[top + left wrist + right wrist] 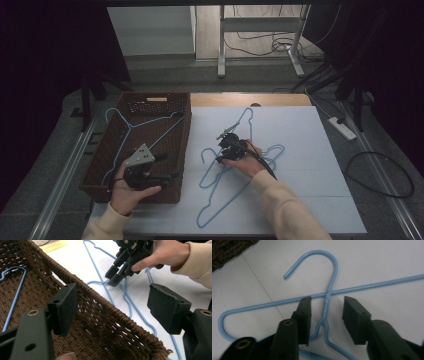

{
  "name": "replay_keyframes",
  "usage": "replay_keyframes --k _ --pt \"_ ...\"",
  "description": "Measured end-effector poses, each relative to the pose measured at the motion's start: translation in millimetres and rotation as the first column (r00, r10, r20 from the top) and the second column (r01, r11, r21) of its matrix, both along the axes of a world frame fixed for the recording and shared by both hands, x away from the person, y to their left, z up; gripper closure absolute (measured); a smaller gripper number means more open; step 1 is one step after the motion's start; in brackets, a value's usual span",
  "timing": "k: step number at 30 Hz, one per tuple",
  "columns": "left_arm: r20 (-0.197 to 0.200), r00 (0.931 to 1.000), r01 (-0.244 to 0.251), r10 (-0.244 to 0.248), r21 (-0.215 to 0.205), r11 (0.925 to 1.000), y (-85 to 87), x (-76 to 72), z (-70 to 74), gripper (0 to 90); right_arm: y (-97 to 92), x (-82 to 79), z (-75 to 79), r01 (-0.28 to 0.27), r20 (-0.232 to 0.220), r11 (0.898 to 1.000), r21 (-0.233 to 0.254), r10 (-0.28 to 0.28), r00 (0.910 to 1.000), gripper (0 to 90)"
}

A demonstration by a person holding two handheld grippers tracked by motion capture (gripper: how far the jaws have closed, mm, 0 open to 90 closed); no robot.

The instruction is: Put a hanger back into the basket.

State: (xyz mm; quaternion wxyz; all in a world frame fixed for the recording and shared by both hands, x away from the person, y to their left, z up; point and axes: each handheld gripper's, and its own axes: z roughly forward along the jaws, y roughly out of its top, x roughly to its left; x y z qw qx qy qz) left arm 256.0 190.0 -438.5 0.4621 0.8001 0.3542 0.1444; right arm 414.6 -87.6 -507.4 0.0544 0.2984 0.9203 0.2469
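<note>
A heap of light-blue wire hangers (235, 175) lies on the white table (310, 165). My right gripper (220, 148) is low over the heap, open. In the right gripper view its jaws (325, 311) straddle the twisted neck of one hanger (327, 293), just below its hook, and the pads stand clear of the wire. Another blue hanger (130, 127) lies inside the brown wicker basket (155, 97) at the left. My left gripper (171, 167) hovers open over the basket's near right corner, holding nothing. The basket rim (100, 297) runs between its jaws (115, 302), with the right gripper (117, 275) beyond.
A wooden strip (250, 99) borders the table's far edge. On the floor to the right lie a white power strip (342, 127) and looping black cables (380, 175). A metal frame leg (221, 40) stands behind the table.
</note>
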Motion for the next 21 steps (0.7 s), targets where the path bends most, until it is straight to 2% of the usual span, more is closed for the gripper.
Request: replay_keyframes --k 3,5,10,13,16,21 --pt "0.0 1.0 0.0 0.0 0.0 1.0 -0.3 -0.1 -0.1 25.6 7.1 -1.2 -1.1 -0.002 -0.005 0.999 -0.043 0.002 1.0 71.1" --pt "0.001 1.0 0.001 -0.001 0.0 1.0 -0.5 -0.3 0.1 25.6 10.7 -2.5 -0.1 0.015 0.008 0.997 -0.075 -0.015 0.9999 78.0" --pt "0.004 1.0 0.004 -0.004 0.0 1.0 -1.4 -1.2 0.7 25.7 14.5 -3.7 1.1 0.084 -0.004 0.993 -0.086 -0.084 0.9964 85.9" --pt "0.007 1.0 0.005 -0.005 0.001 1.0 -1.7 -1.9 1.6 25.7 13.9 -3.9 1.9 0.105 -0.003 0.991 -0.087 -0.106 0.9944 86.4" --pt "0.009 0.9999 0.006 -0.006 0.0 1.0 -1.8 -2.4 2.5 25.7 10.4 -4.9 5.9 0.123 -0.005 0.99 -0.065 -0.124 0.9923 86.6" --pt "0.011 0.9999 0.013 -0.013 0.004 0.9999 -3.5 -3.6 4.5 25.7 0.4 -10.8 20.8 0.129 0.042 0.992 0.008 -0.129 0.9907 86.7"
